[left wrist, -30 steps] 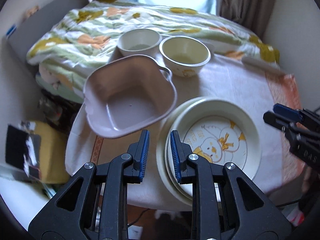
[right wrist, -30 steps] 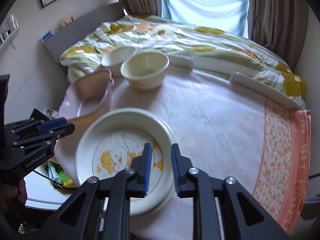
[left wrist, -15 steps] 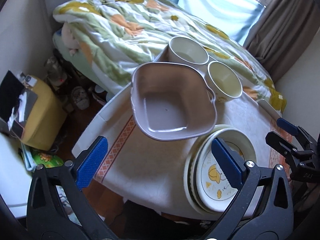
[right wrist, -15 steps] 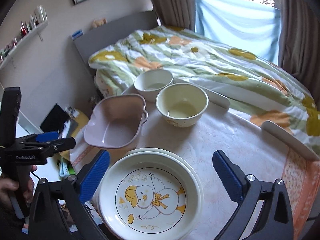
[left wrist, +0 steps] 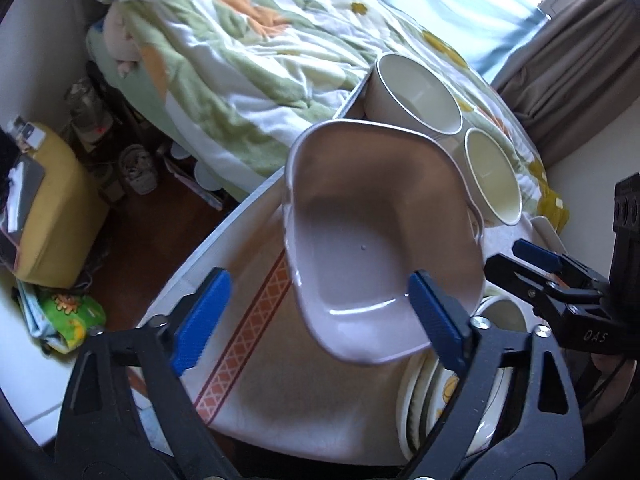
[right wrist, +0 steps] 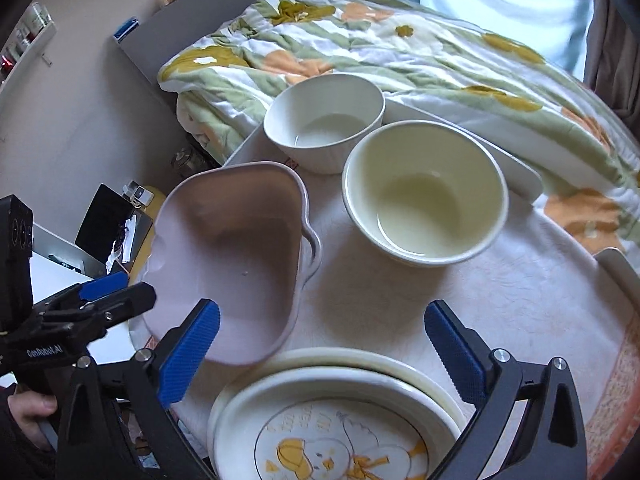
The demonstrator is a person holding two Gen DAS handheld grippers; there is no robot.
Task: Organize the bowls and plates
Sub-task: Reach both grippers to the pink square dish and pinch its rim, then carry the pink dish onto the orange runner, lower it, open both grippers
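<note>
At the left edge of the table [right wrist: 560, 280], the left gripper [left wrist: 320, 312] hangs over the pink square dish [left wrist: 380, 232], pointing steeply down. Its blue pads are spread but closing in, one over the bare cloth, the other above the dish's near wall; neither presses the dish, so nothing is held. The straddle suggests it is lining up on the near rim to lift the dish.

The dish's near corner overlaps the rim of the stacked duck plates [right wrist: 332, 420], which sit one inside another, apparently already sorted.

The right gripper [right wrist: 320, 348] hovers above those plates, jaws wide and easing inward, empty, aimed toward the cream bowl [right wrist: 424, 204]. That bowl stands just beside the white bowl [right wrist: 324, 116] at the table's far side, probably awaiting nesting.
</note>
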